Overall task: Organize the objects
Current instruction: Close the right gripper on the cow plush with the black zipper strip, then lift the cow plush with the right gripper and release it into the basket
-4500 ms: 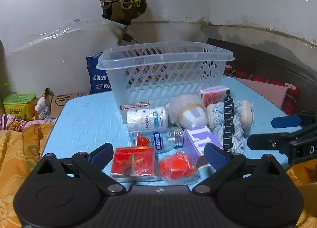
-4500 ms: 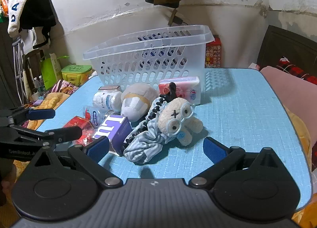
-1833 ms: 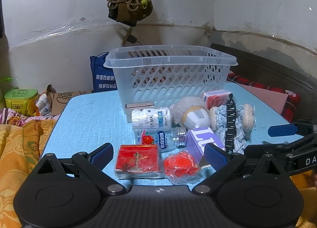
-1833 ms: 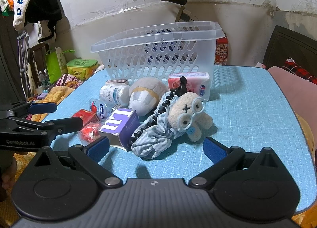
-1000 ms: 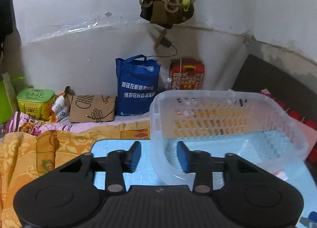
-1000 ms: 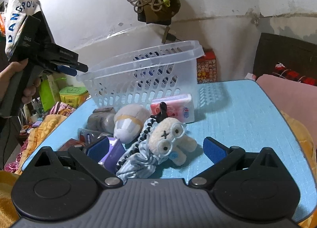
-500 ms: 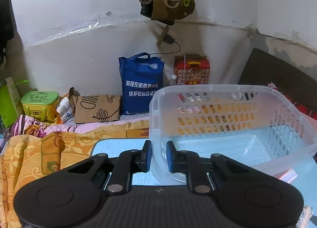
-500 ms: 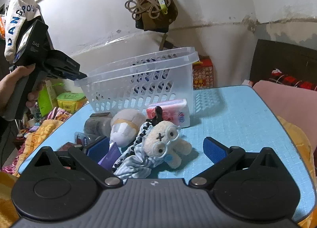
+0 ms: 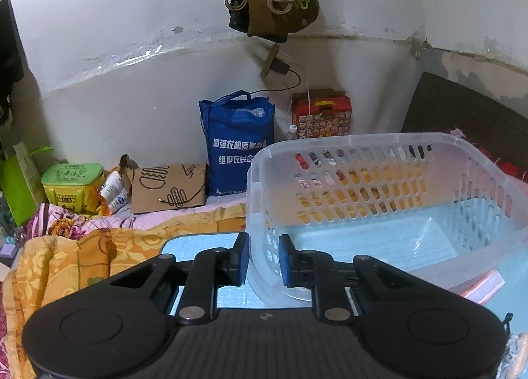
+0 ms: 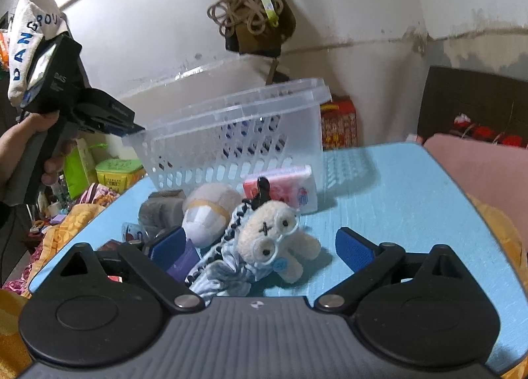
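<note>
A: Left cam?
B: left gripper is clamping the basket rim, one pad each side; basket's long axis is running rightward.
A: Right cam?
B: right gripper is gaping wide, gripping nothing, hovering over plush toy on the table.

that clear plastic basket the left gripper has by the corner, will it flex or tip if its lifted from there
Probably light: the plastic basket is empty, with thin perforated walls. The left gripper pinches only one corner of the rim, so the far end would likely sag and the wall may flex. In the right wrist view it already looks tilted, so it may swing; the smooth plastic could slip.
</note>
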